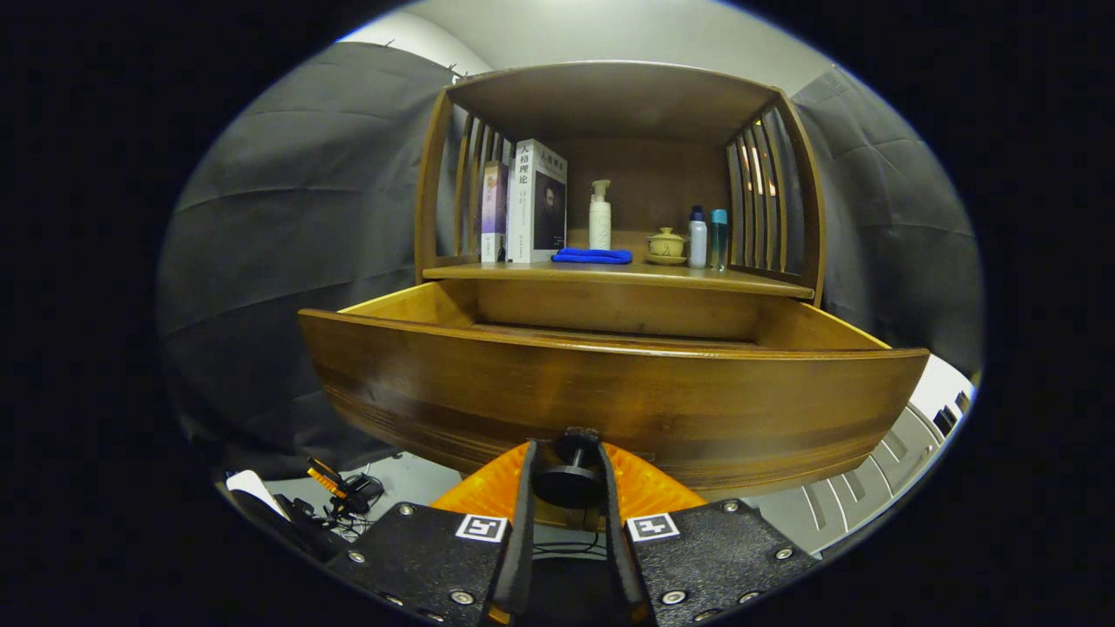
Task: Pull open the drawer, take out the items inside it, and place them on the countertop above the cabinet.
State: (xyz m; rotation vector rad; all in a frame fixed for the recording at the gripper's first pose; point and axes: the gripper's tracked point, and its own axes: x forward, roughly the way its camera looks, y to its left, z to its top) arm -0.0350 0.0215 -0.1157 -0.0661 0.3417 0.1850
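Gripper: the gripper (566, 461) sits at the near middle, low against the drawer front, its two black fingers (521, 514) running forward side by side.
Fingers: clenched on the knob (568, 479), one finger pressing on each side of the dark round knob, which lies right between their tips.
Drawer: the wooden drawer (610, 392) stands pulled out toward the gripper; its wide curved front is just beyond the fingertips and its open top faces up.
Drawer inside: the front board hides the floor of the drawer, so I cannot tell what lies in it.
Worktop: the worktop (627, 274) lies above and beyond the drawer, under the cabinet's roof.
On the worktop, left: two books (536, 205) stand upright.
On the worktop, middle: a white pump bottle (599, 218) stands far back, with a folded blue cloth (592, 256) lying just in front of it.
On the worktop, right: a small lidded cup (666, 244) on a saucer, then a white bottle (698, 237) and a teal bottle (718, 237) close together.
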